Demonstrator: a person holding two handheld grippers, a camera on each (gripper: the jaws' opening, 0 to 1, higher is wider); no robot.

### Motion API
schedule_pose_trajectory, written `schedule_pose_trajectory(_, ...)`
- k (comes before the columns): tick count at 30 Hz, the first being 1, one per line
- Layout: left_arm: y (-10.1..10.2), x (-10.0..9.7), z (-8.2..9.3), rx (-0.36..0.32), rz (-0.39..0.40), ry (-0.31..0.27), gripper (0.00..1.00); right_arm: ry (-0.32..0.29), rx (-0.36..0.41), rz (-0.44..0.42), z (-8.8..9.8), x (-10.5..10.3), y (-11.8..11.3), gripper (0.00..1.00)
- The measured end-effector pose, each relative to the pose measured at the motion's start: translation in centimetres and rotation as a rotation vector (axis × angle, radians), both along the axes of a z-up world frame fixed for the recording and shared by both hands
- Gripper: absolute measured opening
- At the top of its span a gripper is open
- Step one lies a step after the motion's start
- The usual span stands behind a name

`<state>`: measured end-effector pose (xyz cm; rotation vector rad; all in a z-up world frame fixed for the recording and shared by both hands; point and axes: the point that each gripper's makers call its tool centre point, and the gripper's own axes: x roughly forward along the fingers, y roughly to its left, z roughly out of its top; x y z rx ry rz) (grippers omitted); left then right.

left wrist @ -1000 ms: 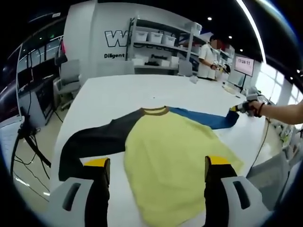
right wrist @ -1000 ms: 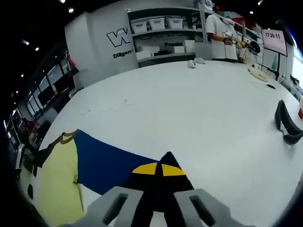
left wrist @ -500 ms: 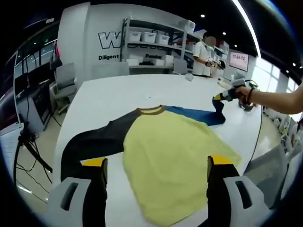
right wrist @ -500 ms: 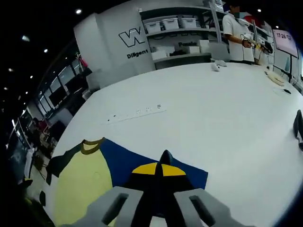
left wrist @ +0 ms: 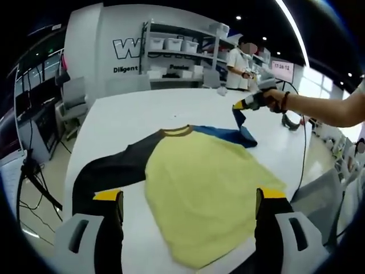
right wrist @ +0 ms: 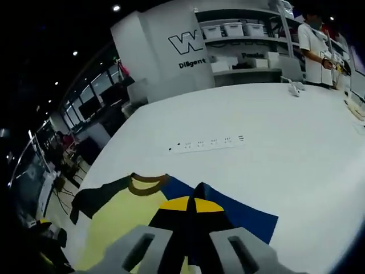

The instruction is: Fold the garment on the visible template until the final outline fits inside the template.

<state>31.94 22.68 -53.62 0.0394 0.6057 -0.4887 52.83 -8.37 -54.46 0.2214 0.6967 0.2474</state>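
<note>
A yellow shirt [left wrist: 205,188] lies flat on a white table [left wrist: 137,114]. The right gripper [left wrist: 244,105], clamped on the blue sleeve [left wrist: 228,135], lifts its cuff; the left gripper [left wrist: 188,200] hovers wide open, holding nothing. Best to carry the sleeve low across the chest and lay it down smoothly.

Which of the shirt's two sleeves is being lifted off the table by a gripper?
The blue sleeve. The right gripper has its jaws shut on the cuff, which is raised above the table; the black sleeve lies flat and untouched.

Lab or workshop: storage shelving with white bins [left wrist: 174,44], logo wall [right wrist: 191,43], big white worktable [right wrist: 274,120]
</note>
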Motion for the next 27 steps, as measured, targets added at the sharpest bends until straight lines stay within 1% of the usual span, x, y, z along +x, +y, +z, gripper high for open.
schedule_pose_trajectory(4, 0.1, -0.1, 0.1, -0.011, 0.001, -0.002, 0.97, -0.012, 0.000, 0.056, 1.0, 0.5, 3.1, 0.00)
schedule_pose_trajectory(6, 0.2, -0.1, 0.2, -0.017, 0.002, -0.004, 0.97, -0.020, -0.009, 0.077, 1.3, 0.7, 3.8, 0.00)
schedule_pose_trajectory(7, 0.3, -0.1, 0.3, -0.018, 0.003, -0.004, 0.97, -0.024, -0.010, 0.091, 1.6, 0.9, 4.8, 0.00)
schedule_pose_trajectory(8, 0.3, -0.1, 0.3, -0.019, 0.004, -0.006, 0.98, -0.025, -0.008, 0.096, 1.6, 0.9, 5.1, 0.00)
schedule_pose_trajectory(13, 0.6, -0.2, 0.5, -0.021, 0.006, -0.010, 0.98, -0.035, 0.004, 0.149, 2.4, 1.4, 8.1, 0.00)
schedule_pose_trajectory(18, 0.7, -0.3, 0.4, -0.022, 0.004, -0.006, 0.99, -0.037, 0.003, 0.195, 2.6, 1.6, 10.5, 0.00)
schedule_pose_trajectory(22, 0.7, -0.5, 0.4, -0.016, -0.002, -0.004, 0.99, -0.031, 0.017, 0.222, 2.5, 2.4, 12.4, 0.00)
schedule_pose_trajectory(27, 0.8, -0.6, 0.4, -0.017, -0.003, -0.002, 0.99, -0.029, 0.021, 0.280, 2.6, 2.1, 15.8, 0.00)
